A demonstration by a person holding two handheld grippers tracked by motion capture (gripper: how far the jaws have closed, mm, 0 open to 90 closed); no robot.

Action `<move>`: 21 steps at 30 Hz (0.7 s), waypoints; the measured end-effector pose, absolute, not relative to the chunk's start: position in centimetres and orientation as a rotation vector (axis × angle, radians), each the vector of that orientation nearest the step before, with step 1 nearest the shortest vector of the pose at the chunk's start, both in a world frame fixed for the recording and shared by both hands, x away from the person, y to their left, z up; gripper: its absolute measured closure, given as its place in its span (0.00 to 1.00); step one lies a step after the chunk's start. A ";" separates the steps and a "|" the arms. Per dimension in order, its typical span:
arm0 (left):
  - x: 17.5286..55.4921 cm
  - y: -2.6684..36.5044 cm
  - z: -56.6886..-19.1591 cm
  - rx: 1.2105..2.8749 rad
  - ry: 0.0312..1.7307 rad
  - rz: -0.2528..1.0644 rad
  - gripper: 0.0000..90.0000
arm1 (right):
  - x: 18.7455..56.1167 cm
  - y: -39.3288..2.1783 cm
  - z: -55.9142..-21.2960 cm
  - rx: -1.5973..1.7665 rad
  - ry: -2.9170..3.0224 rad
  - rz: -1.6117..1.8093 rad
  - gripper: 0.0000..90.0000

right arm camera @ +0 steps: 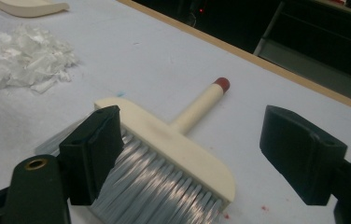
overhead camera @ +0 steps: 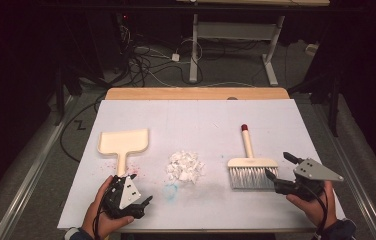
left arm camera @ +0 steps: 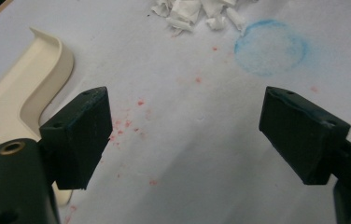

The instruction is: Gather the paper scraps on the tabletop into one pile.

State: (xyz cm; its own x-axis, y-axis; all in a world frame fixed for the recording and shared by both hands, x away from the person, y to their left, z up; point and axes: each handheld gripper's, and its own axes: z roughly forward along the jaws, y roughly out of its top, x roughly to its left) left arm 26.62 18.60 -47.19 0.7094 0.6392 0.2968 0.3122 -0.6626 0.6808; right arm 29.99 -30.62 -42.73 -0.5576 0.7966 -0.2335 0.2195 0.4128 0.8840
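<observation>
My left claw (overhead camera: 143, 192) sits wide open, nothing in it, just beside the dustpan (overhead camera: 124, 143) handle. Right claw (overhead camera: 279, 165) also wide open & empty, jaws either side of the brush (overhead camera: 252, 167) bristles, not touching. Paper scraps (overhead camera: 184, 166) piled btwn dustpan & brush, mid table (overhead camera: 191, 117). Blue ring smudge (left arm camera: 270, 47) near scraps

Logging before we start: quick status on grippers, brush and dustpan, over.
Left gripper open, empty, beside dustpan handle. Right gripper open, empty, at brush bristles. Paper scraps piled between them. Nothing blocking.
</observation>
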 end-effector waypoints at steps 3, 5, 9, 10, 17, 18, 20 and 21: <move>26.5 18.7 -47.2 2.304 0.729 0.712 0.18 | 29.4 -30.7 -43.5 0.848 2.026 1.096 0.24; 26.4 18.6 -47.2 2.308 0.726 0.721 0.18 | 29.2 -30.5 -43.8 0.845 2.035 1.091 0.24; 26.2 18.6 -47.1 2.301 0.718 0.736 0.18 | 28.9 -30.1 -43.6 0.811 2.019 1.078 0.23; 26.1 18.6 -47.1 2.303 0.715 0.734 0.18 | 28.8 -30.0 -43.5 0.809 2.015 1.083 0.23; 25.8 19.0 -47.0 2.291 0.721 0.741 0.18 | 28.6 -29.4 -43.4 0.788 2.008 1.083 0.22; 25.8 19.0 -47.1 2.294 0.720 0.740 0.18 | 28.6 -29.3 -43.4 0.784 2.009 1.083 0.22; 25.9 19.0 -47.1 2.295 0.721 0.738 0.18 | 28.6 -29.2 -43.4 0.775 2.009 1.077 0.22; 25.9 19.0 -47.1 2.298 0.720 0.738 0.18 | 28.6 -29.2 -43.4 0.770 2.010 1.076 0.22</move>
